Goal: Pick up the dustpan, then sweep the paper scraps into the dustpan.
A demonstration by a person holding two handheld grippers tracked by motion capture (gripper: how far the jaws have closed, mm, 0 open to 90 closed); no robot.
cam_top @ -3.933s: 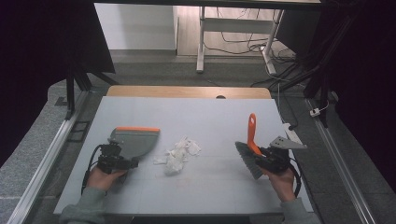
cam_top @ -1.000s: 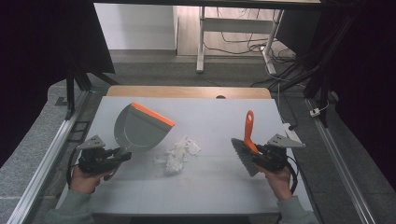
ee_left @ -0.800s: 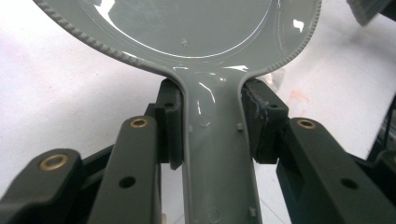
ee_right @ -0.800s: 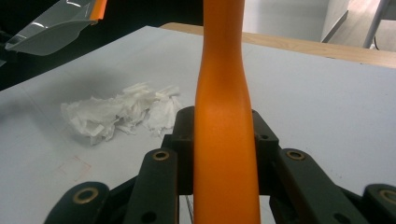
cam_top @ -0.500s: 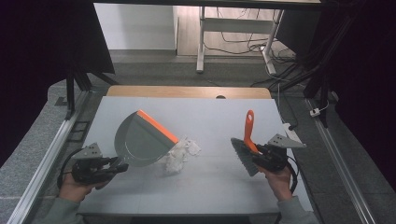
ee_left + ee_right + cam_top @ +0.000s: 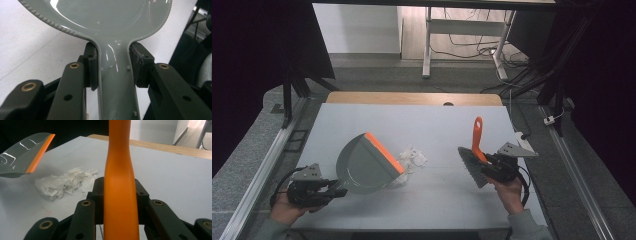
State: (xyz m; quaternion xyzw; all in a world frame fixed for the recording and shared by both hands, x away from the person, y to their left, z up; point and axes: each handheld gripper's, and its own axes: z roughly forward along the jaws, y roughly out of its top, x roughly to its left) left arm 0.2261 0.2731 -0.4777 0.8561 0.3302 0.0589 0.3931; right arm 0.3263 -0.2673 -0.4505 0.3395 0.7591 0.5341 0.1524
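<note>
Your left gripper [image 6: 328, 189] has carried the dustpan [image 6: 364, 163] down and to the right across the surface [image 6: 452, 130], swinging it round: a second ago the pan stood farther off and clear of the paper, and now its orange lip [image 6: 383, 151] faces right and lies just beside, perhaps touching, the shredded white paper [image 6: 413, 158]. Your right gripper [image 6: 484, 167] has not moved in that time. Judged from this, the pan is nearly set to receive the sweep, and the brush is yet to come across.

The left jaws are clamped on the grey handle [image 6: 117, 82] of the dustpan, one pad on each side of its neck. The right jaws are clamped on the orange handle [image 6: 119, 185] of the brush [image 6: 472, 165], which points to the far side, bristles at the near left.

The paper is a small, loose, crumpled heap near the middle of the surface, between pan and brush; the right gripper view shows the pan's lip tilted, raised just above it.
</note>
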